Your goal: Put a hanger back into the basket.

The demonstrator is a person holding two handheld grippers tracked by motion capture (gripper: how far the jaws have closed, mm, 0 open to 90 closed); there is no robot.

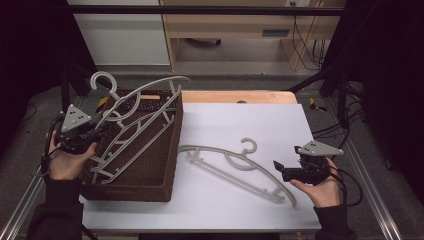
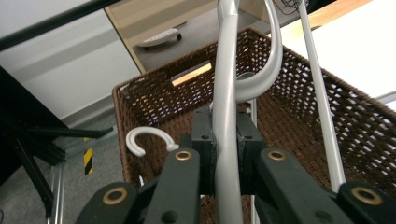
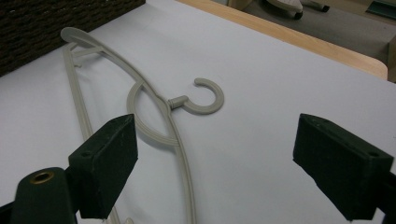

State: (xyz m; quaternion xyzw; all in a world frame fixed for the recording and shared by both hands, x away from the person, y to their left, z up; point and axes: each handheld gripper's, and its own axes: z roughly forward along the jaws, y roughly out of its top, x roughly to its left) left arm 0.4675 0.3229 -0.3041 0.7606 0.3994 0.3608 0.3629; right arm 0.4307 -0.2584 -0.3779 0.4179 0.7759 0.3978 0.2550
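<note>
A grey plastic hanger (image 1: 145, 92) leans tilted over a brown wicker basket (image 1: 172, 150) at the table's left. My left gripper (image 1: 102, 128) is shut on it. In the left gripper view the jaws (image 2: 226, 128) clamp the hanger's bar (image 2: 227, 93) above the basket (image 2: 154, 93). A second hanger (image 1: 127, 147) rests inside the basket, and its hook (image 2: 144, 137) shows beside the jaws. A third hanger (image 1: 235, 172) lies flat on the white table. My right gripper (image 1: 276, 167) stands open at that hanger's right end. In the right gripper view the hanger (image 3: 176, 101) lies ahead of the wide-apart jaws (image 3: 217, 135), untouched.
The white tabletop (image 1: 240, 125) has a wooden strip (image 1: 235, 96) along its far edge. Beyond it stand a white cabinet (image 1: 120, 35) and a wooden desk (image 1: 230, 25) with cables. Metal frame rails run along both sides of the table.
</note>
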